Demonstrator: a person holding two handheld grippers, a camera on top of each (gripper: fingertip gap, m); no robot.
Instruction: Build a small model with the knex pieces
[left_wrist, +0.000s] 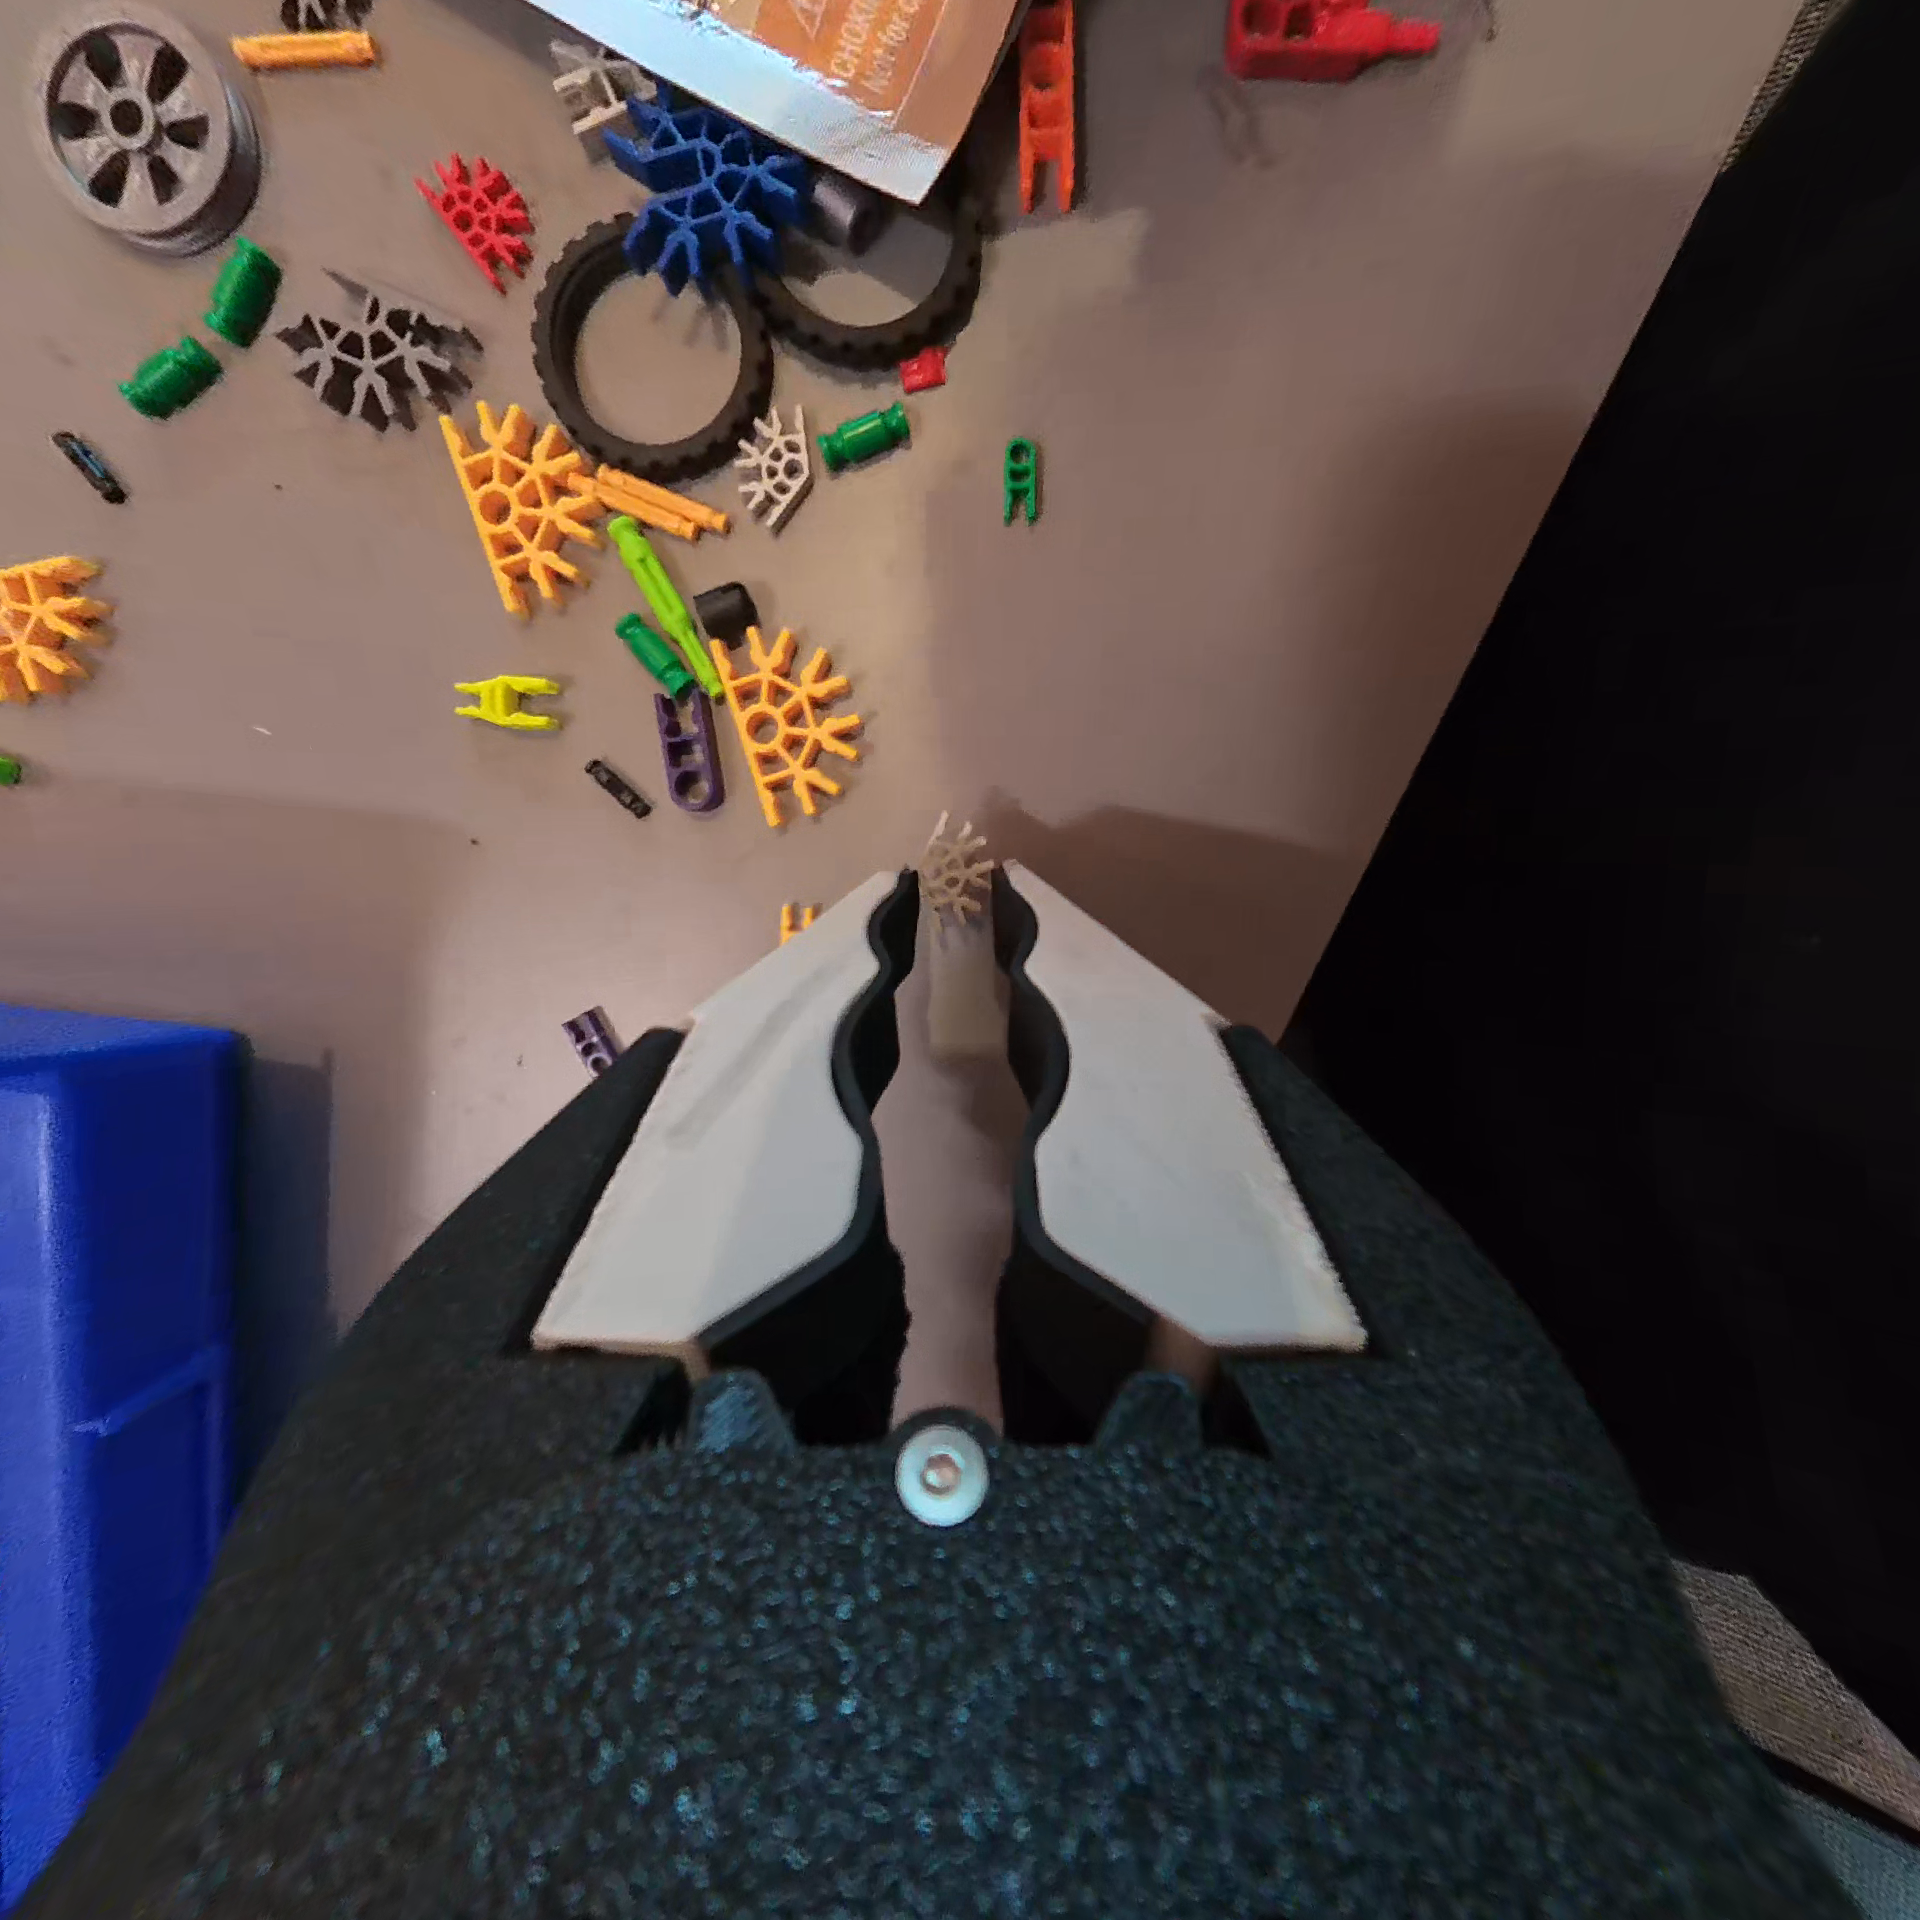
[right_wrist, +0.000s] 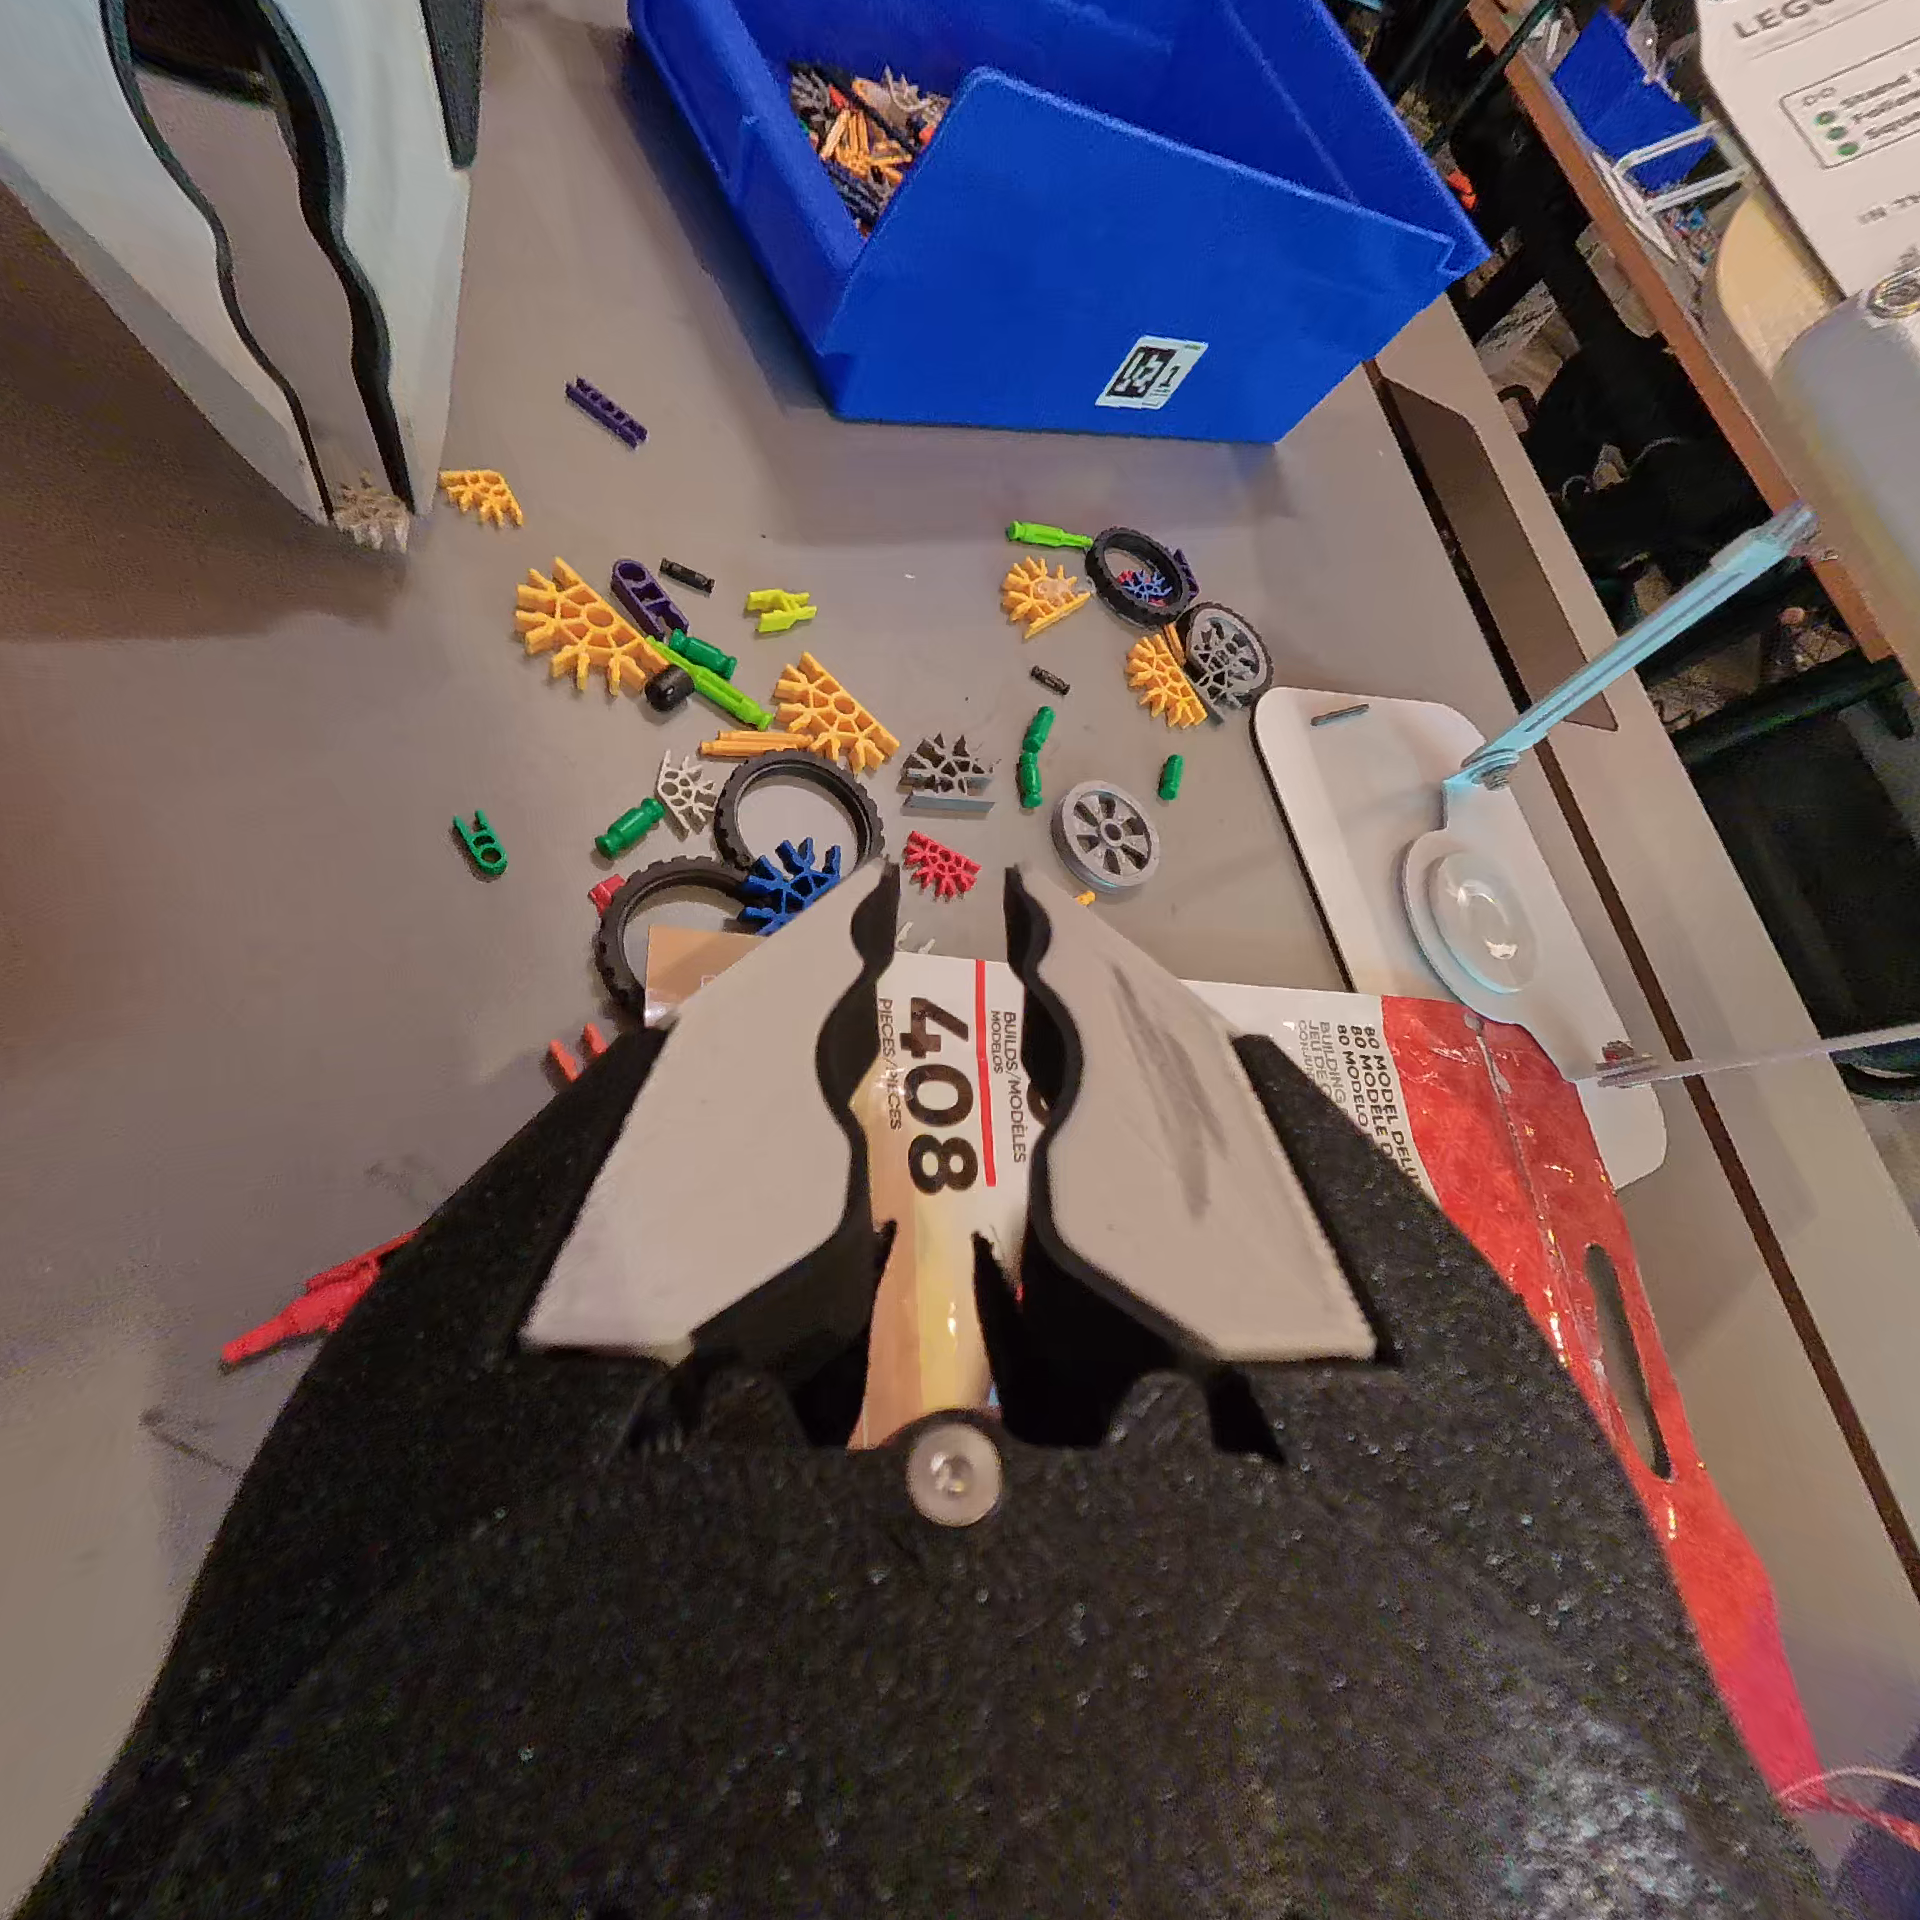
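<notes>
My left gripper (left_wrist: 954, 885) is shut on a small pale snowflake-shaped connector (left_wrist: 950, 864), pinched upright between its fingertips just above the grey table (left_wrist: 1195, 520). The same gripper shows in the right wrist view (right_wrist: 366, 497) at the upper left, with the connector (right_wrist: 372, 515) at its tips. My right gripper (right_wrist: 951, 885) is open and empty, above a red and white printed bag (right_wrist: 1475, 1122). Just beyond its tips lie a red connector (right_wrist: 940, 862), a blue connector (right_wrist: 792, 878) and black tyres (right_wrist: 800, 805).
Loose building pieces cover the table: yellow connectors (left_wrist: 520, 509), a grey wheel (left_wrist: 140, 130), green rods (left_wrist: 862, 436), black tyres (left_wrist: 655, 364). A blue bin (right_wrist: 1060, 281) with several pieces stands behind; it also shows in the left wrist view (left_wrist: 104, 1299). A white board (right_wrist: 1340, 831) lies at the right, by the table edge. Tip to tip, the grippers are about 15 cm apart. My right gripper is the nearer one to the grey wheel (left_wrist: 140, 130): about 12 cm, against 20 cm. Look for it in the right wrist view (right_wrist: 1108, 834) too.
</notes>
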